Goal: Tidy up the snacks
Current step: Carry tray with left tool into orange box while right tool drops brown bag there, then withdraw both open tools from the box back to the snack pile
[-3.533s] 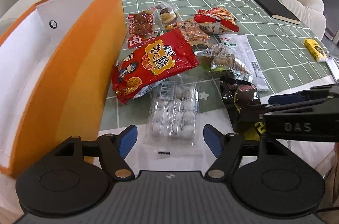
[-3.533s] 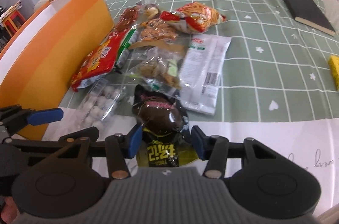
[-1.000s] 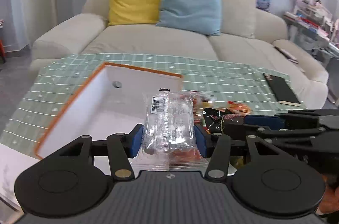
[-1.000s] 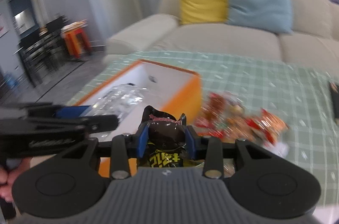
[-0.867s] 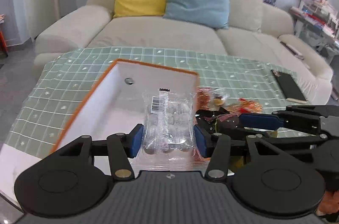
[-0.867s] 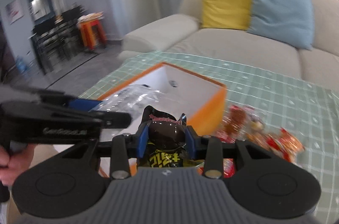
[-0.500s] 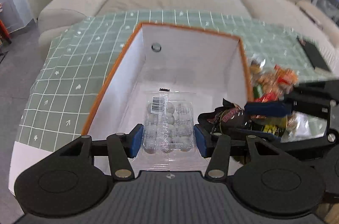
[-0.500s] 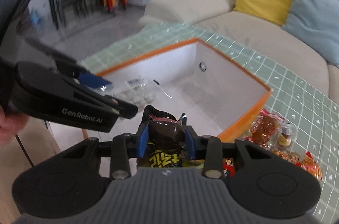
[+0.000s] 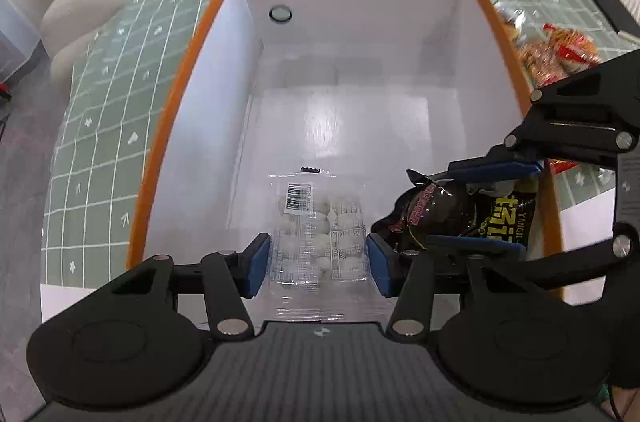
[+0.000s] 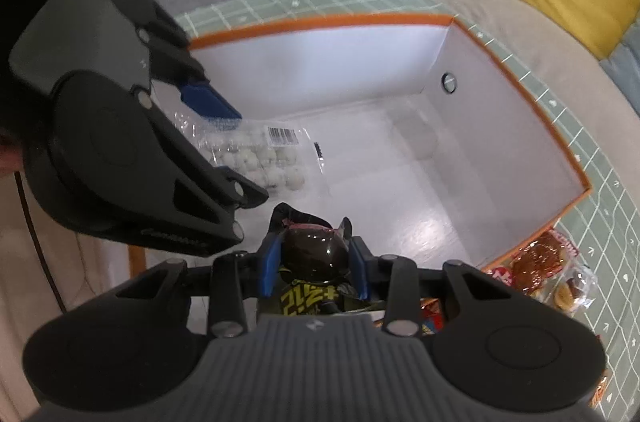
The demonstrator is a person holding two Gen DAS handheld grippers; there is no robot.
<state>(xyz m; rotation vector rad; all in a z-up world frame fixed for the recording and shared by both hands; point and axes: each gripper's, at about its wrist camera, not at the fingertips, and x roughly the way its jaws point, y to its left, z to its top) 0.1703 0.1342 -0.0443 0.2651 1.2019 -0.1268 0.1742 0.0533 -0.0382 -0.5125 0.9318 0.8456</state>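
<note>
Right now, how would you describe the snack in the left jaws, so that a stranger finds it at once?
Look for the big orange box with white inner walls on the green checked cloth. Above its floor hang two black grippers, each holding a packet. The left gripper holds the clear packet of small white balls with a barcode label; its neighbour is a dark, glossy packet with yellow lettering.

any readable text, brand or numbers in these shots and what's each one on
"YANGJI", partly cut off: dark snack packet held by the right gripper.
Large yellow characters below it: not legible.
Barcode label on the clear packet of white balls in the left gripper: too small.
Embossed brand on the left gripper's side: blurred.
</note>
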